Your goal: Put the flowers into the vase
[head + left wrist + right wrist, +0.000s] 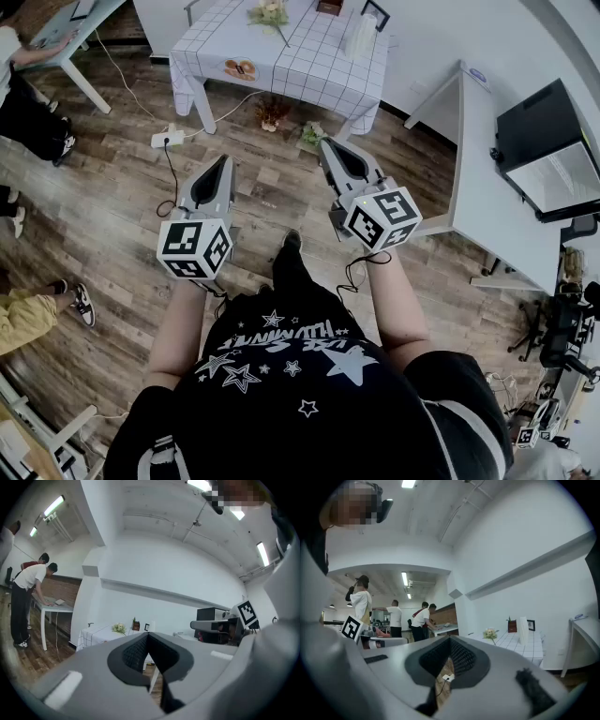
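We hold the left gripper [223, 161] and the right gripper [326, 144] level in front of the body, above bare floor. Both are clenched: each gripper view shows its jaws [147, 635] [450, 640] closed pad to pad with nothing between them. The flowers [269, 13] lie on the checked table [309, 66], well ahead of both grippers and not yet within reach. From the left gripper they sit almost on its pointing line, slightly to its left [118, 628]. From the right gripper they sit ahead and to the right of its jaws [490, 633]. The blooms are at the far end, and the stem appears to trail back toward us and toward the right gripper's side. We therefore judge the long axis to run roughly along the approach line, not across it. The vase [361, 36] stands upright on the same table, apart from the flowers and further to the right gripper's side [523, 630]. Neither gripper is clearly nearer the flowers, while the right gripper is the nearer one to the vase. We judge that the coming move calls for a walk forward to the table, then opened jaws set across the stem. Two small clumps [272, 112] lie on the floor under the near table edge, and we cannot tell what they are.
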